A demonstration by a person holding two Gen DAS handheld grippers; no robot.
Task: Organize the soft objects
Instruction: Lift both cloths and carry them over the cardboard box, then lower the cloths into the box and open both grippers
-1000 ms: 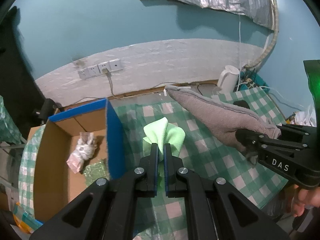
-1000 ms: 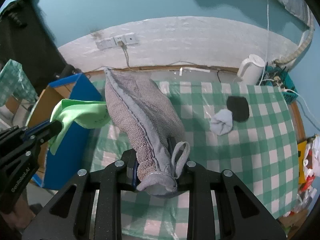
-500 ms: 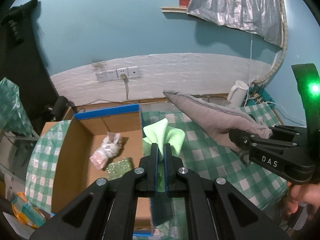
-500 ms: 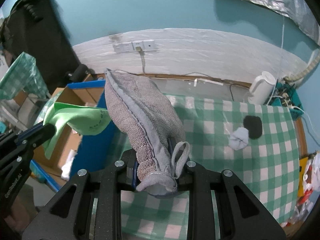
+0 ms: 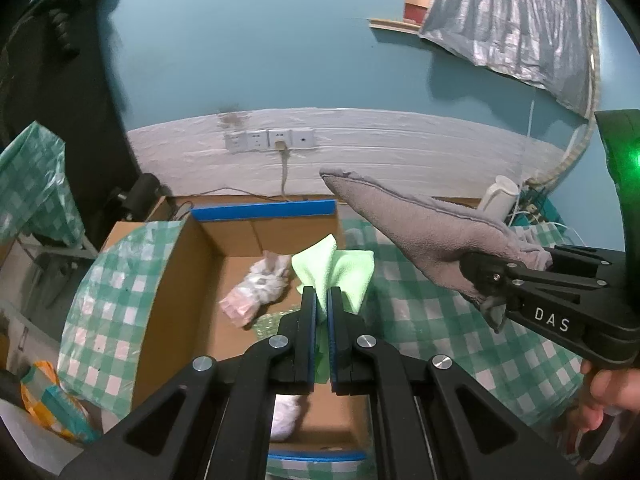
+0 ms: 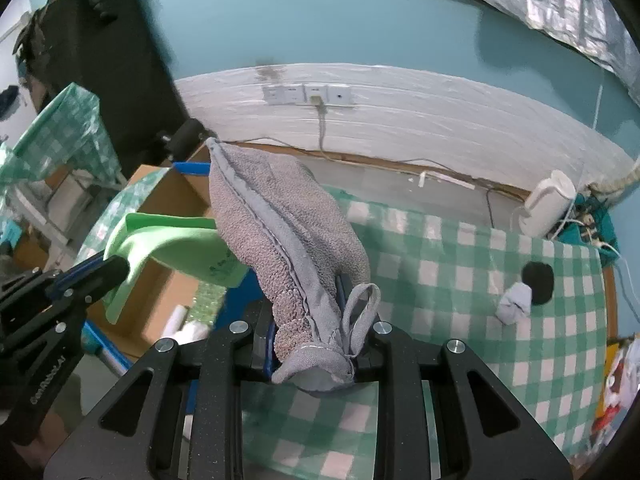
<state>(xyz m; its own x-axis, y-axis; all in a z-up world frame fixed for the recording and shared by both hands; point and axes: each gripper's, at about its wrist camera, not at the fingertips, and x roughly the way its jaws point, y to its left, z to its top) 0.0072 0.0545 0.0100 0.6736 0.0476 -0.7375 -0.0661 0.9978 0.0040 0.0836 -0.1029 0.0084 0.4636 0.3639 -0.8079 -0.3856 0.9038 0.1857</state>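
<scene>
Left gripper: I read its jaws as clamped on the green cloth, which sticks up from between them.
Green cloth position: I see it held in the air over the box, near the box's right wall.
Right gripper: closed around the bunched end of the grey towel; the towel rises stiffly ahead of it.
Grey towel position: I see it aloft above the table's left edge, its tip reaching toward the box.
Box contents: a pale pink bundle and a green speckled item, partly hidden.
Table: checked cloth; a small grey-white sock touches a black item at far right.
Kettle: white, by the wall.
</scene>
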